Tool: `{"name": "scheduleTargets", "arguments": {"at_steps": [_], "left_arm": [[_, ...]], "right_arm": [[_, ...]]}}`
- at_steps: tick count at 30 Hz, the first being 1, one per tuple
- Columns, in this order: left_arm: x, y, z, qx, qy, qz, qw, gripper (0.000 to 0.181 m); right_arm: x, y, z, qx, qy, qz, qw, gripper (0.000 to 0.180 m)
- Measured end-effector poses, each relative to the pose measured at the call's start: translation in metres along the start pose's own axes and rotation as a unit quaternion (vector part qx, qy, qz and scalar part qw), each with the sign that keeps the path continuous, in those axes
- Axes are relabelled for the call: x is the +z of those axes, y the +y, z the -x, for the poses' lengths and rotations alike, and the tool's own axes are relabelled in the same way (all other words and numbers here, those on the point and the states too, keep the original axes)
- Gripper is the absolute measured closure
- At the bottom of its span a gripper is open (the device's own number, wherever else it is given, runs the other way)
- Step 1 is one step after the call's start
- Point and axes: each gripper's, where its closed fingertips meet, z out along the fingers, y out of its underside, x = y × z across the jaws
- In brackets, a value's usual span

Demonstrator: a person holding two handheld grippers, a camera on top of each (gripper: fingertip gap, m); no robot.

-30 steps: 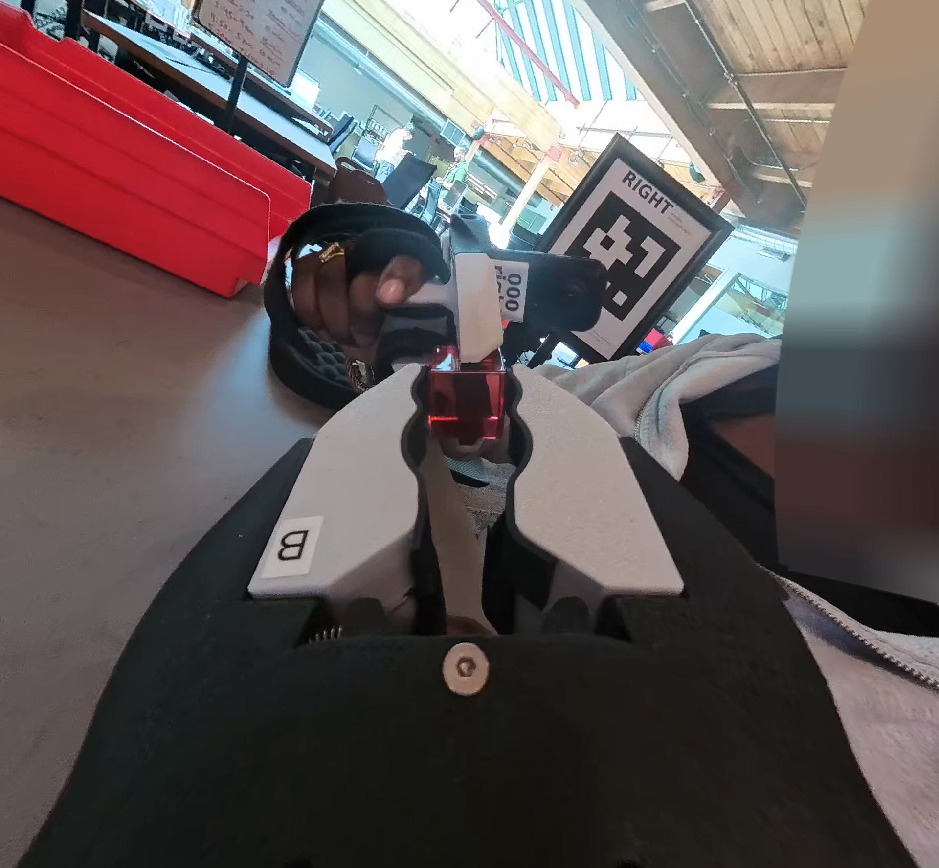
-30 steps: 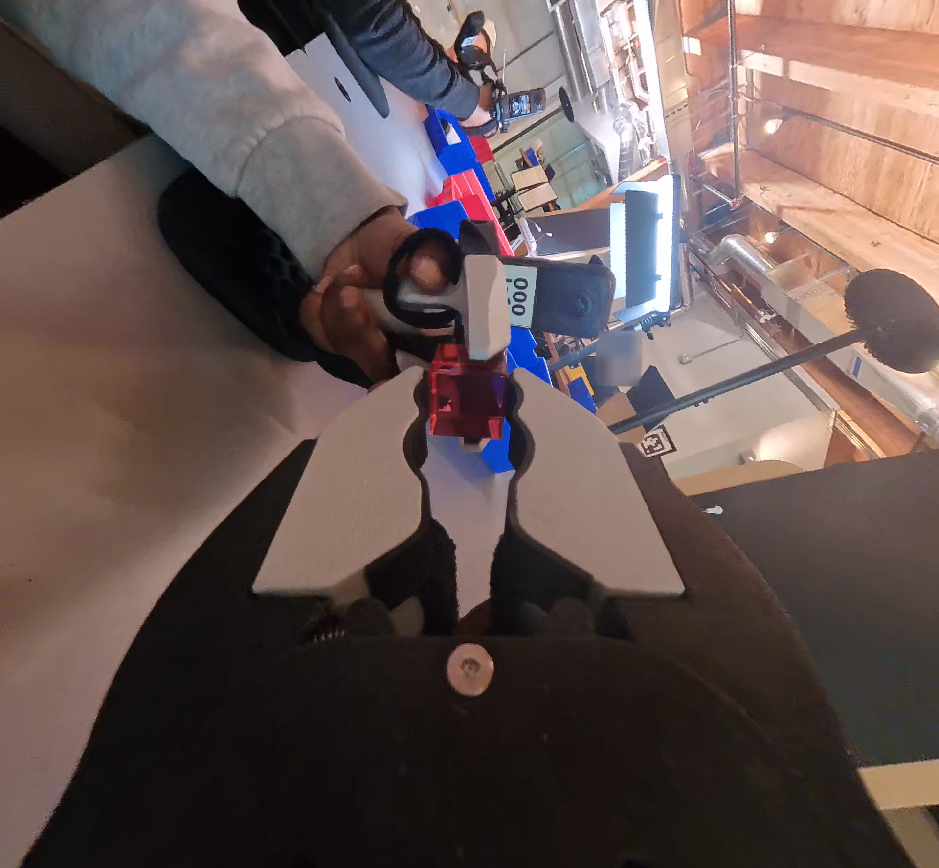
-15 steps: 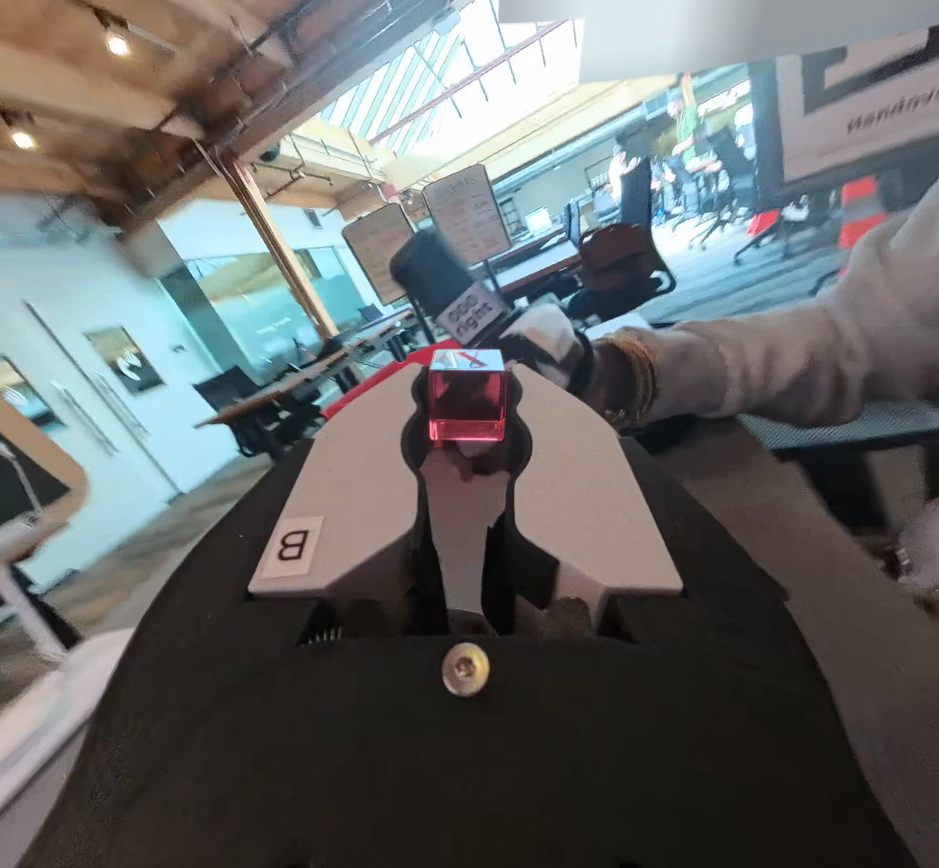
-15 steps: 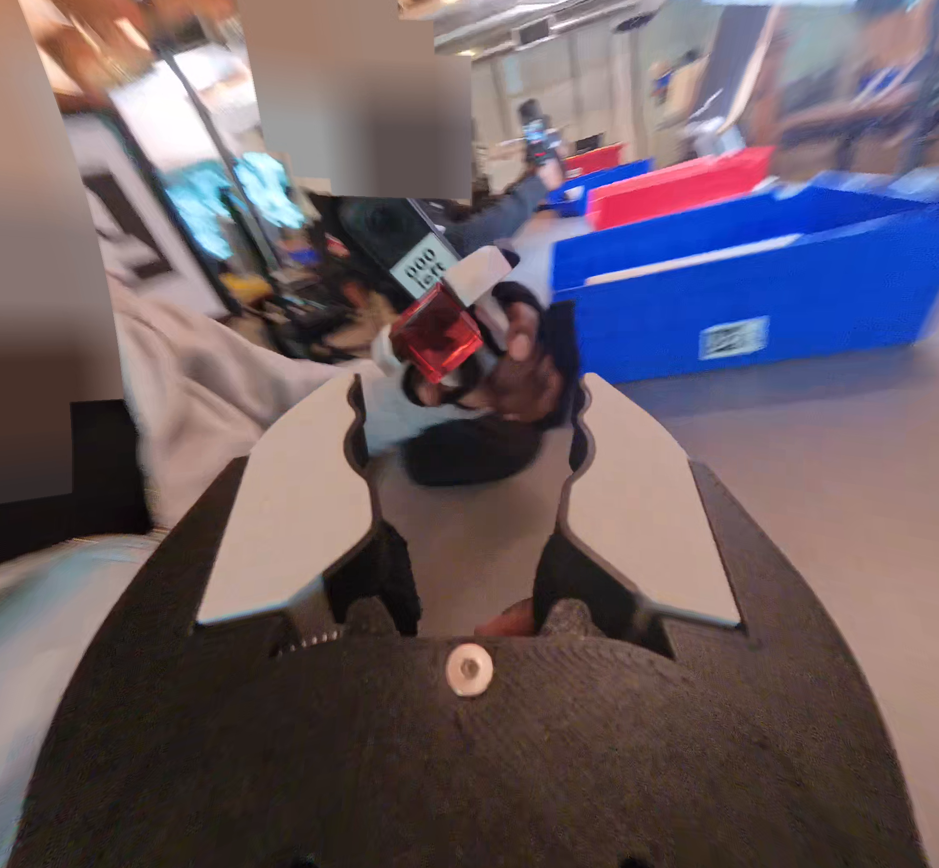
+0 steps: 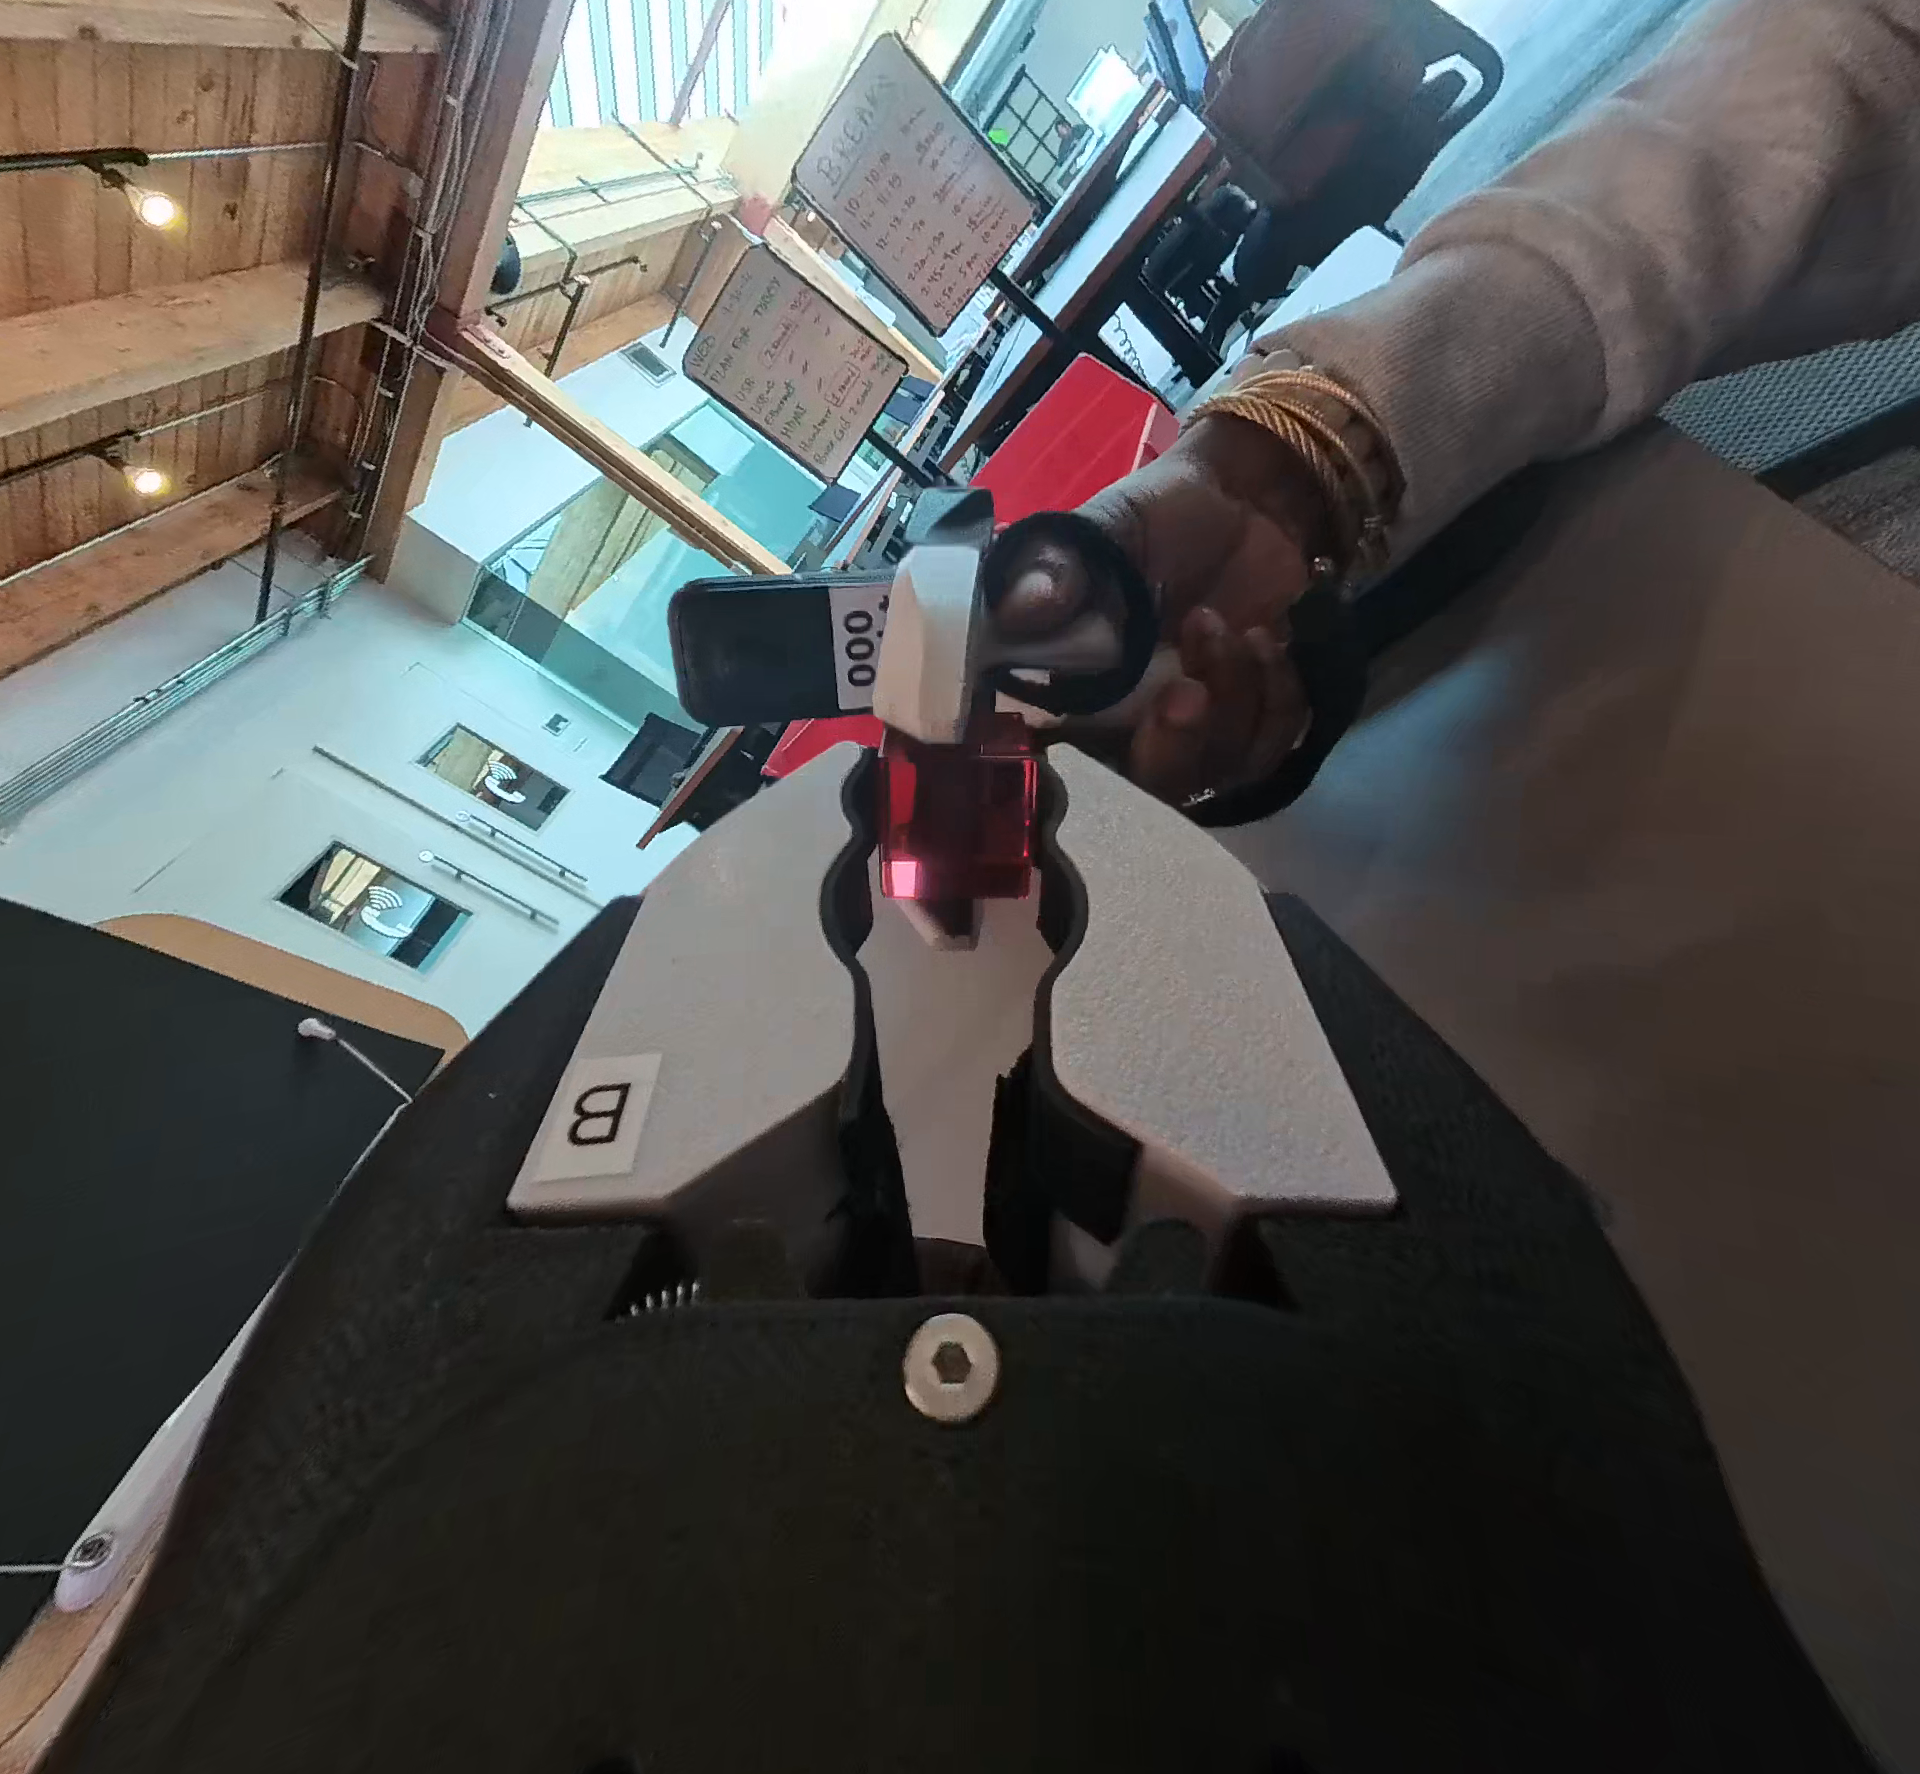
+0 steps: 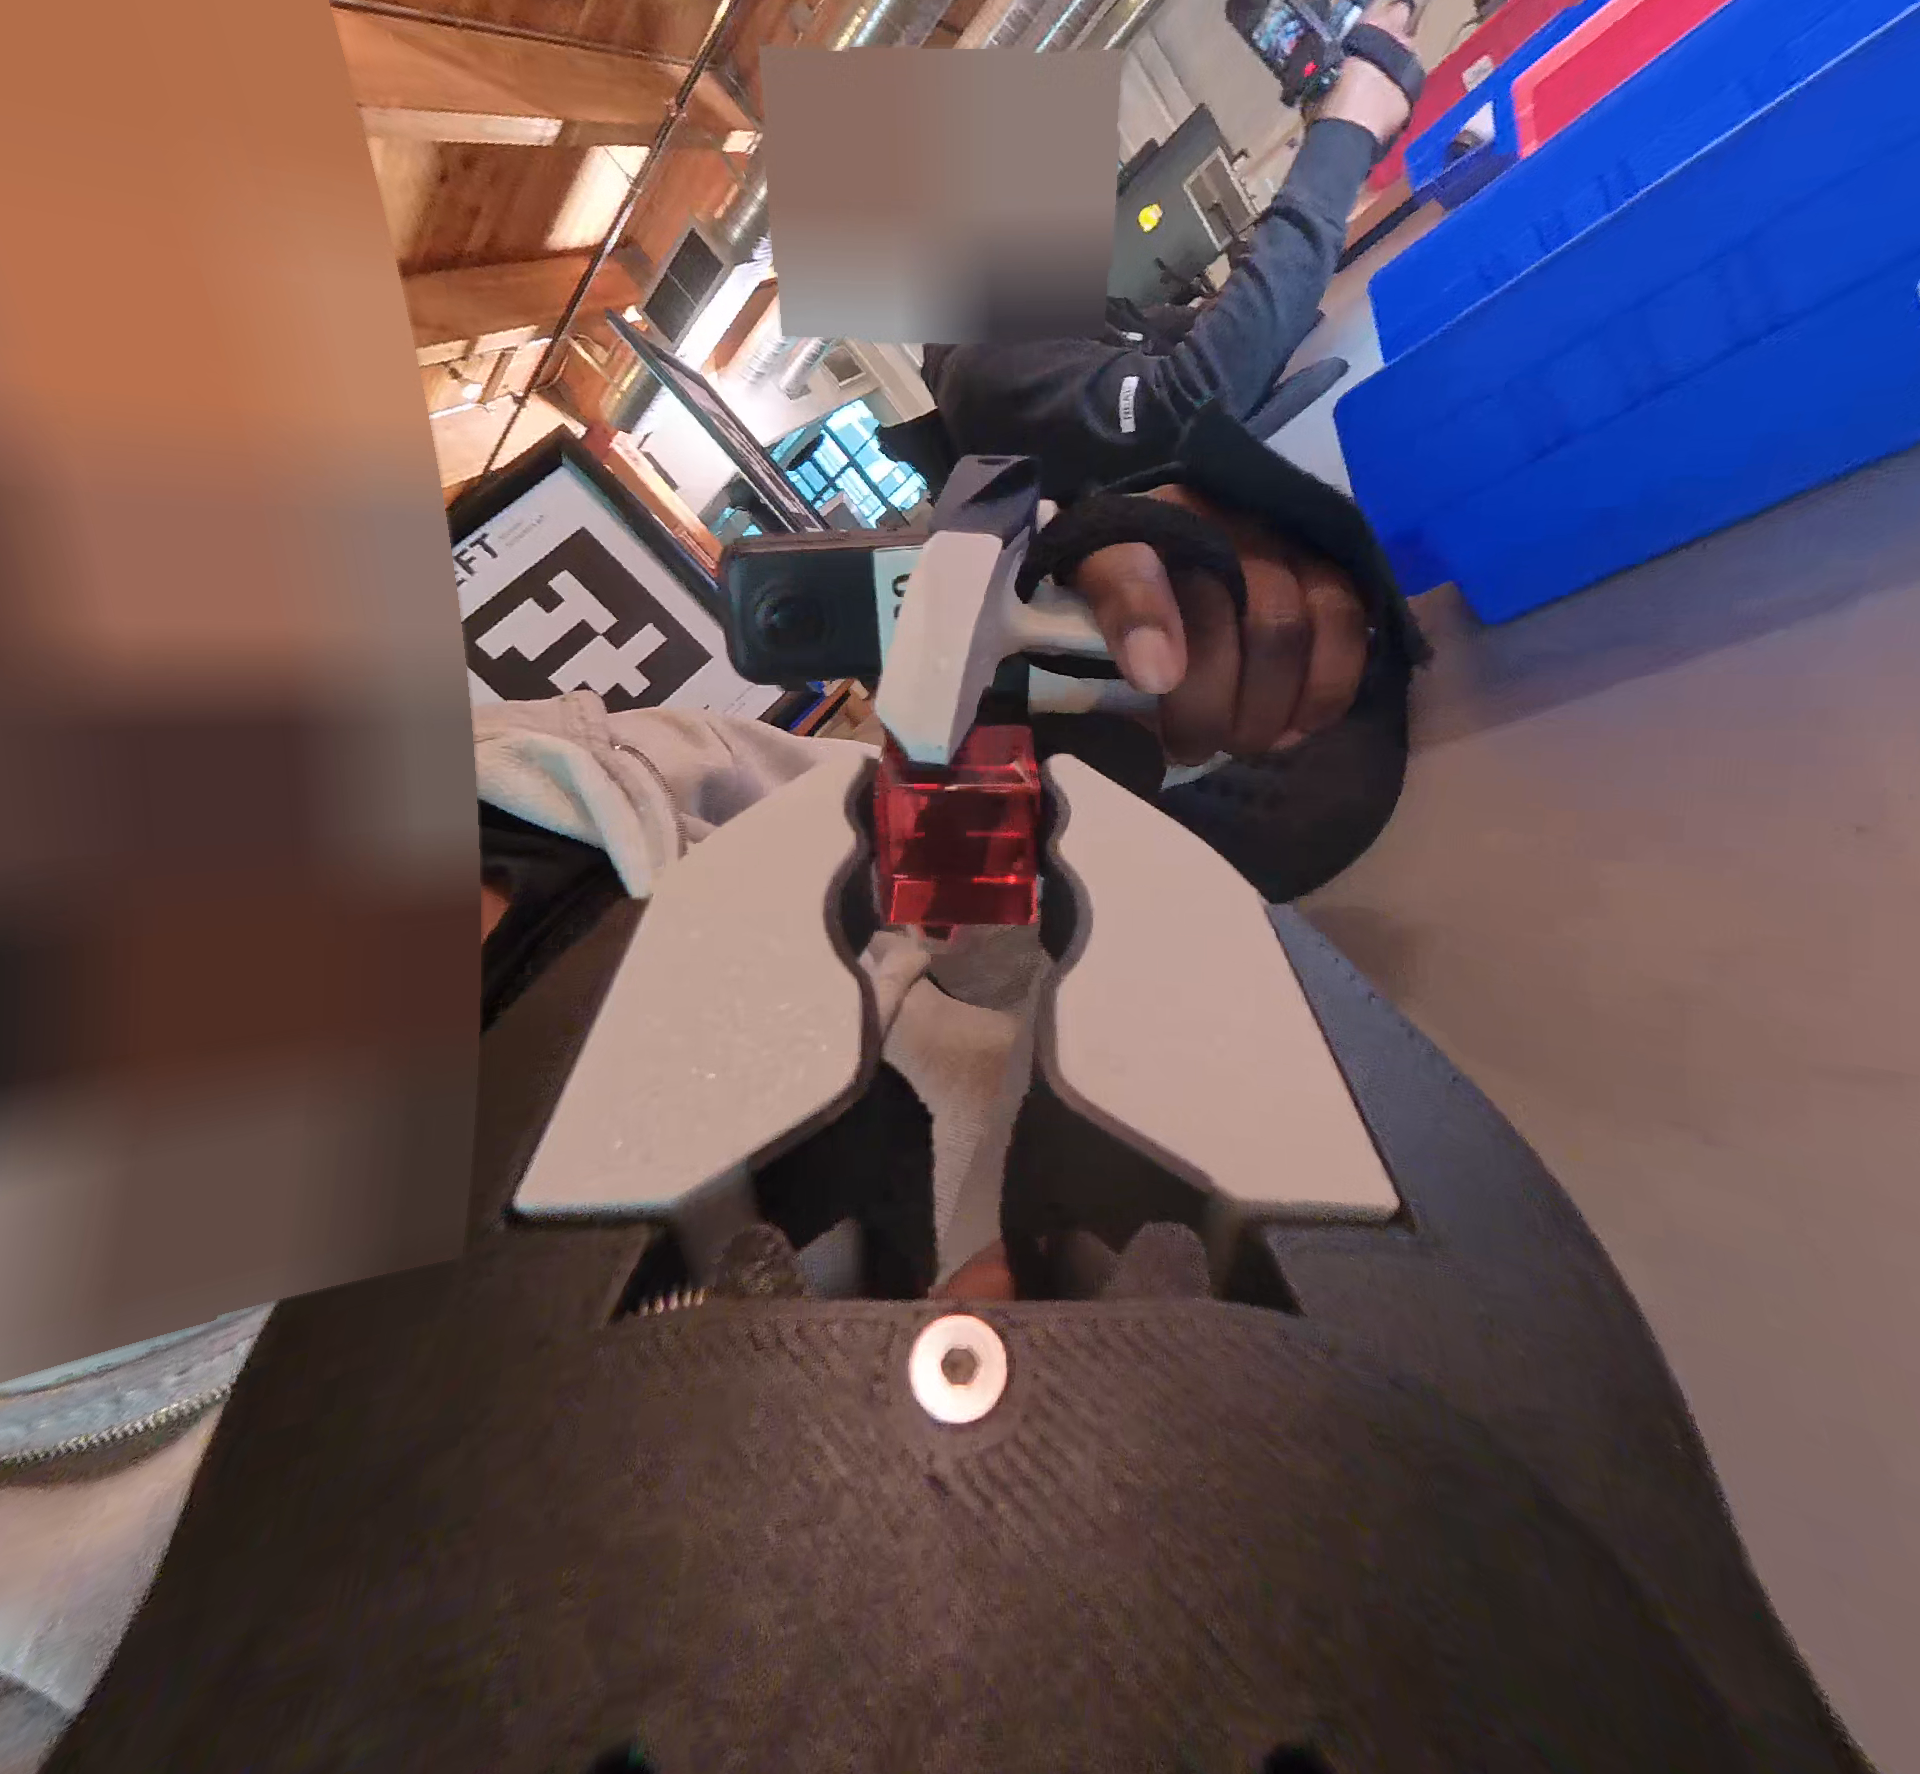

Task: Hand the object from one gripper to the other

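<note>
While both pairs of grey jaws close on the translucent red plastic cube (image 5: 958,825) (image 6: 957,839), left gripper (image 5: 956,836) and right gripper (image 6: 957,841) meet nose to nose, crosswise; neither is nearer, and the cube hangs above the grey tabletop (image 6: 1662,893).

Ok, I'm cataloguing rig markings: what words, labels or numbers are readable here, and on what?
I won't quote writing; these bear it:
White sticker on the left tool: one character.
White label on the black camera: short print.
Two whiteboards: handwriting.
Black-and-white marker board: printed word.
Sleeve patch: too small to read.
Red cube: none.
</note>
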Motion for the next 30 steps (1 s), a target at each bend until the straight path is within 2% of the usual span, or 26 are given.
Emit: {"name": "scheduleTargets", "arguments": {"at_steps": [6,10,13,15,17,18,21,23,24,26,28,30], "left_arm": [[0.000,-0.001,-0.001,-0.010,-0.002,-0.005,1.000,0.152],[-0.003,-0.006,0.007,-0.061,-0.012,-0.028,0.998,0.150],[-0.012,-0.015,0.027,-0.188,-0.033,-0.080,0.978,0.146],[-0.018,-0.016,0.040,-0.320,-0.021,-0.115,0.940,0.138],[-0.022,-0.015,0.049,-0.455,0.013,-0.142,0.879,0.126],[-0.022,-0.012,0.051,-0.513,0.030,-0.148,0.845,0.123],[-0.019,-0.005,0.045,-0.632,0.097,-0.143,0.755,0.120],[-0.015,-0.008,0.030,-0.672,0.156,-0.125,0.713,0.120],[-0.013,-0.009,0.022,-0.680,0.181,-0.109,0.702,0.120],[-0.010,-0.011,0.005,-0.669,0.216,-0.078,0.707,0.123],[-0.009,-0.015,-0.007,-0.651,0.241,-0.059,0.717,0.129],[-0.009,-0.016,-0.011,-0.637,0.245,-0.055,0.729,0.147]], "right_arm": [[-0.001,0.002,-0.001,-0.047,0.021,0.017,0.999,0.152],[-0.004,-0.004,-0.002,-0.093,0.048,0.007,0.994,0.152],[-0.012,-0.016,-0.003,-0.145,0.084,-0.014,0.986,0.152],[-0.016,-0.021,-0.005,-0.219,0.131,-0.015,0.967,0.152],[-0.017,-0.024,-0.006,-0.330,0.184,0.003,0.926,0.152],[-0.016,-0.025,-0.005,-0.396,0.209,0.016,0.894,0.152],[-0.010,-0.021,0.002,-0.585,0.258,0.058,0.767,0.151],[-0.003,-0.013,0.006,-0.677,0.261,0.087,0.682,0.152],[-0.001,-0.009,0.006,-0.708,0.260,0.100,0.648,0.152],[0.003,-0.002,0.003,-0.742,0.261,0.125,0.604,0.152],[0.003,0.000,-0.002,-0.756,0.270,0.145,0.579,0.152],[0.003,0.003,-0.005,-0.766,0.273,0.158,0.561,0.152]]}}
